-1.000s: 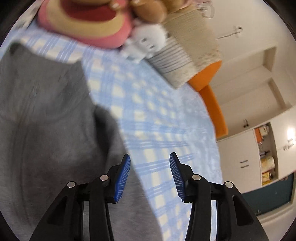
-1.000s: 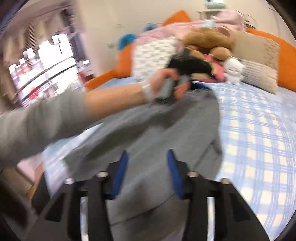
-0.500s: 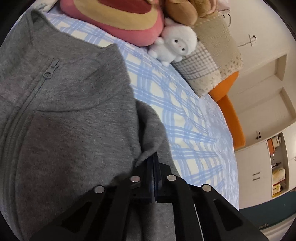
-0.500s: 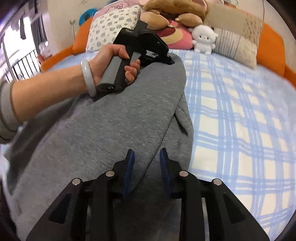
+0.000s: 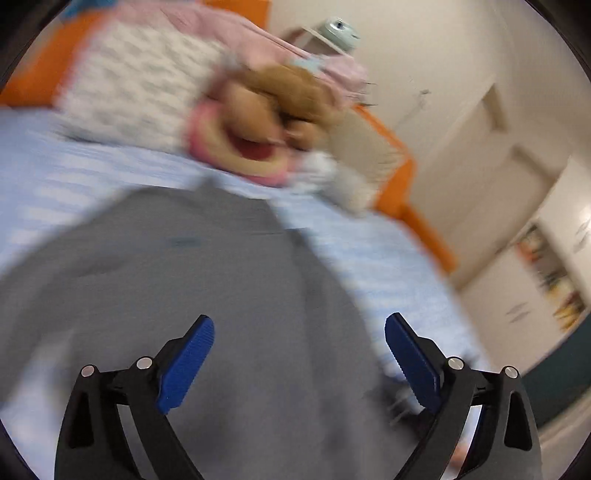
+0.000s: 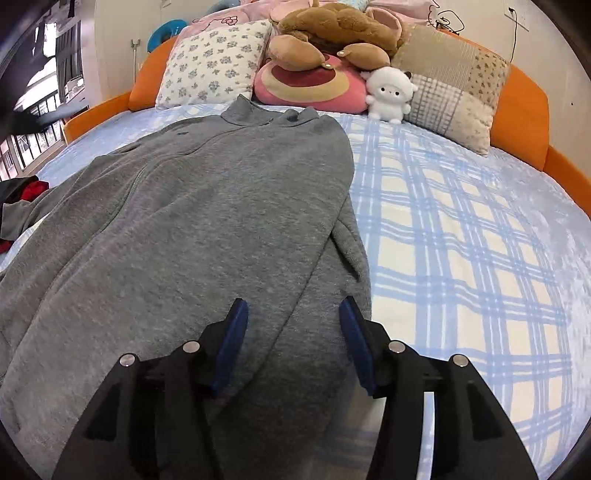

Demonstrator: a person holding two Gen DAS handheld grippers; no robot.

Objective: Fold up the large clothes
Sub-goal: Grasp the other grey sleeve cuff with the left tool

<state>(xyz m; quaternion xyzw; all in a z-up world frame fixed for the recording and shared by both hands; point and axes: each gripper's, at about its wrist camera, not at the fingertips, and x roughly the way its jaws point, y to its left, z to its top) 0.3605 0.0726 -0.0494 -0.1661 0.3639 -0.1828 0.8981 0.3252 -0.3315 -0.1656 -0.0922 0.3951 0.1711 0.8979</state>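
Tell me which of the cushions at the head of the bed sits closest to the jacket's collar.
The round pink cushion with dark red and tan rings. It lies directly behind the grey jacket collar; the floral pillow sits left, the patchwork pillow far right.

A grey zip jacket lies flat on a bed with a blue checked sheet, its collar toward the pillows. One sleeve is folded along the jacket's right edge. The right gripper hangs just above the lower part of the jacket; its jaws are opening, and the blue pads press on nothing. At the head of the bed are a flowered pillow, a pink cushion, a brown plush toy and a small white plush toy.
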